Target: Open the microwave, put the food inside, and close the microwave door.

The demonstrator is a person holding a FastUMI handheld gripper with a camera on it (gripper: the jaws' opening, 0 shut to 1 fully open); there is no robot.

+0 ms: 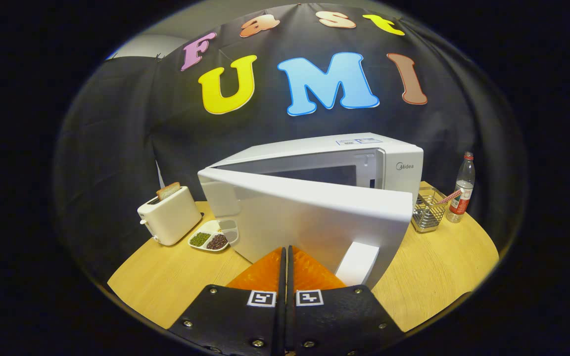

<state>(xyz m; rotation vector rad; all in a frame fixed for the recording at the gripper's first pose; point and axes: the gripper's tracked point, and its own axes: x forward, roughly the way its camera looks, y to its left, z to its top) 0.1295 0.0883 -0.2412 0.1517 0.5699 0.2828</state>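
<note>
White microwave [394, 168] is sitting at frame centre, its door [309, 217] standing partly ajar. Gripper [287, 254] fingers are pressing together, clenched on nothing, against the door.

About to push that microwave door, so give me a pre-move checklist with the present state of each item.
1. Gripper fingers together, holding nothing: ok, they are shut with their tips at the outer face of the door.
2. Door state: partly open, swung out from the microwave; not yet closed.
3. Food inside the cavity: cannot tell, the door hides most of the interior.
4. Door's swing path: ok as far as visible; the divided dish and toaster sit beside the hinge side, apart from the door.
5. Wire rack and bottle stand on the table past the handle side: ok.
</note>
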